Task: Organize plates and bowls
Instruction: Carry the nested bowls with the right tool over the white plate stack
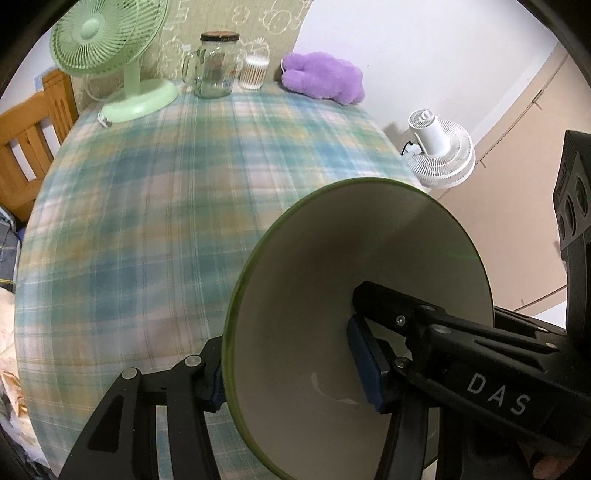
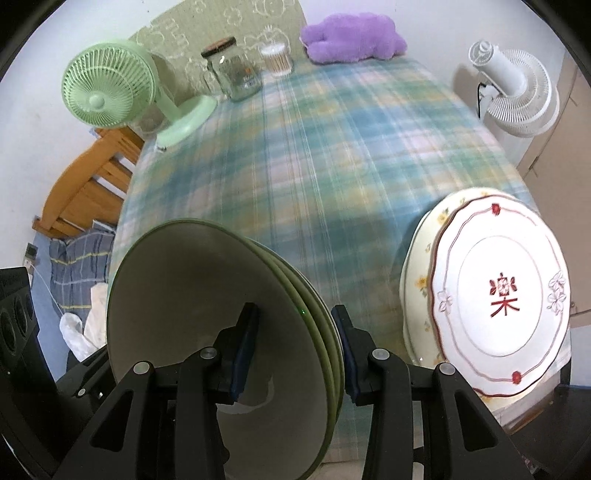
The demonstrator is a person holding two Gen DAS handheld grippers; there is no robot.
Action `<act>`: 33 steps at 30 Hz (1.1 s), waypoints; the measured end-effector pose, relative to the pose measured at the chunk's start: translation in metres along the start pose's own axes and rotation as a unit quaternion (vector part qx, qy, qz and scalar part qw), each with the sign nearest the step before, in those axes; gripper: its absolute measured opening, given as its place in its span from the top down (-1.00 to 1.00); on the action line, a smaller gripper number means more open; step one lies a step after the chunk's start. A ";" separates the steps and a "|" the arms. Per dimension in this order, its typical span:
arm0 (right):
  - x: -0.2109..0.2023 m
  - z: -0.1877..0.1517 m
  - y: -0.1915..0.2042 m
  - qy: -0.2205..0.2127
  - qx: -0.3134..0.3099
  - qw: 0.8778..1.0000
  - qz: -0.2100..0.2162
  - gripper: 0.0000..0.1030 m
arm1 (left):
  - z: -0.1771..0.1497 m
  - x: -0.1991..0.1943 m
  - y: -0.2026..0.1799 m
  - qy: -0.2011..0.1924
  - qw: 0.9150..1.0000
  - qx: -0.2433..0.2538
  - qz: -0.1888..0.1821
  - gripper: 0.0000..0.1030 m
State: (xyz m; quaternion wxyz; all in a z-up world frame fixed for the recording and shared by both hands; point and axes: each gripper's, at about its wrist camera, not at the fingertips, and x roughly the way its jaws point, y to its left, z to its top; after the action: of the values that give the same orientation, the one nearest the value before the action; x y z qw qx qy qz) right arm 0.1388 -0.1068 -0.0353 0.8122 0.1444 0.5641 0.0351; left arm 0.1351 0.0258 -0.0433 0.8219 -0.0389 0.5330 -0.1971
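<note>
A nested stack of green-rimmed bowls with cream insides (image 1: 332,258) (image 2: 177,295) is tilted on its side above the plaid table. My left gripper (image 1: 291,373) is shut on the stack's wall, one pad (image 1: 364,365) inside the top bowl and the other outside at the left. My right gripper (image 2: 295,350) is shut on the opposite wall, with its left pad (image 2: 243,350) inside and its right pad against the outer bowl. A stack of plates (image 2: 498,295) lies at the table's right edge, topped by a white plate with a red character over a floral one.
At the back of the table with the plaid cloth (image 1: 147,203) (image 2: 314,147) stand a green fan (image 1: 110,48) (image 2: 110,92), a glass jar (image 1: 216,66) (image 2: 236,74), a cotton swab tub (image 1: 253,72) (image 2: 277,55) and a purple plush (image 1: 325,77) (image 2: 351,33). A white fan (image 1: 439,151) (image 2: 517,96) is off to the right and a wooden chair (image 1: 29,129) to the left.
</note>
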 end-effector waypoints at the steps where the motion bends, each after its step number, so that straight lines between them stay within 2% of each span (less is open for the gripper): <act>1: -0.003 0.000 -0.001 -0.003 -0.003 1.000 0.002 0.16 | 0.000 -0.002 -0.002 -0.004 1.000 0.000 0.002 -0.08; 15: -0.028 0.017 -0.027 -0.018 -0.037 0.999 0.024 0.16 | 0.013 -0.005 -0.042 -0.028 0.999 -0.023 0.025 -0.08; 33: -0.050 0.032 -0.103 -0.013 -0.045 0.999 0.026 0.16 | 0.023 0.022 -0.112 -0.028 0.999 -0.033 0.027 -0.08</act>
State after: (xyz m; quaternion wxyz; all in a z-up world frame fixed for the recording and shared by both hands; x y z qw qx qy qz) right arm 0.1399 -0.2221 -0.0077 0.8241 0.1228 0.5472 0.0801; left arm 0.1321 -0.0891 -0.0215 0.8399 -0.0570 0.5167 -0.1560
